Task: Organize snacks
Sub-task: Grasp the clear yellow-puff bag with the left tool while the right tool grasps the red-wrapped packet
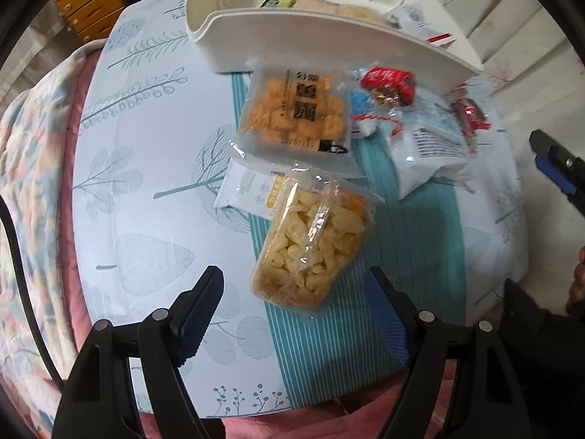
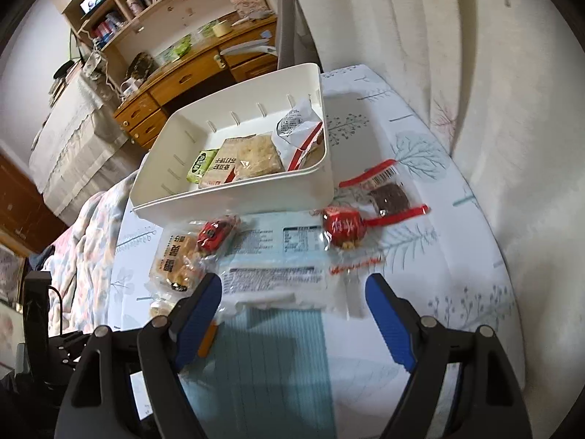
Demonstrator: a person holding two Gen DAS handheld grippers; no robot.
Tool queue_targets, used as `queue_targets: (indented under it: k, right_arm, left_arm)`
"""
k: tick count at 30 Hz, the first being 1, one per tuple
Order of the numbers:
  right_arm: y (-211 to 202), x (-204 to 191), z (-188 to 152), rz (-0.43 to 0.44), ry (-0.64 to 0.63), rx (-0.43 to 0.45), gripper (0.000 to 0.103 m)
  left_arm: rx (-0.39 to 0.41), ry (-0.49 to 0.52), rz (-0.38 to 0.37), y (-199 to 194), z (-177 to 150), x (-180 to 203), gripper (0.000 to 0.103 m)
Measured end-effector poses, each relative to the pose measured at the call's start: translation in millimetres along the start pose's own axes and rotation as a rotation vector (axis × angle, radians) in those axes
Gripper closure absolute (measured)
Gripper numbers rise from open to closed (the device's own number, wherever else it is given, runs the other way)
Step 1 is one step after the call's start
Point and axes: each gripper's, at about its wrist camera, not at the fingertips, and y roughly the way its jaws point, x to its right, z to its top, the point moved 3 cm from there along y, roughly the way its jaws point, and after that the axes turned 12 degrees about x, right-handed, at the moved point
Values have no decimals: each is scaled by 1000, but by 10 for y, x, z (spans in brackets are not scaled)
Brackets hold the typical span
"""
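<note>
A white storage bin stands at the far side of the table and holds several snack packs, among them a cracker pack and a green pack. Loose snacks lie in front of it. My left gripper is open, pointing down over a clear bag of yellow puffs, its jaws on either side of the bag's near end without touching. Beyond lies an orange snack pack. My right gripper is open just before a white-blue packet. Red candy packs lie nearby.
A leaf-print cloth with a teal striped band covers the table. A dark bar in a red-trimmed wrapper lies right of the bin. A small white packet lies under the puffs. A blanket lies left, a wooden desk behind.
</note>
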Motion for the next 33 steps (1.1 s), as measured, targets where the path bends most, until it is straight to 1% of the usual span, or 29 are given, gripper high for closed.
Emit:
queue_targets:
  k: [6, 10, 16, 18, 22, 26, 31, 33]
  right_arm:
    - [262, 114, 43, 22, -14, -44, 21]
    - [434, 184, 28, 32, -12, -71, 22]
    - [694, 299, 0, 29, -21, -89, 26]
    - [777, 326, 4, 31, -29, -94, 31]
    - [925, 359, 7, 38, -27, -119, 36]
    - [985, 384, 20, 28, -28, -119, 39]
    - [1073, 448, 17, 22, -26, -130, 48]
    - [1077, 456, 24, 34, -31, -128, 48]
  left_arm:
    - [-34, -21, 73, 176, -25, -1, 25]
    - [-60, -35, 93, 289, -39, -6, 25]
    - [-52, -41, 77, 363, 21, 6, 25]
    - [-55, -42, 70, 387, 61, 21, 25]
    - [-67, -42, 55, 439, 124, 53, 25]
    - [-87, -47, 38, 520, 184, 108, 25]
    - [-106, -47, 31, 624, 221, 154, 25]
    - [-112, -44, 33, 661, 248, 171, 25]
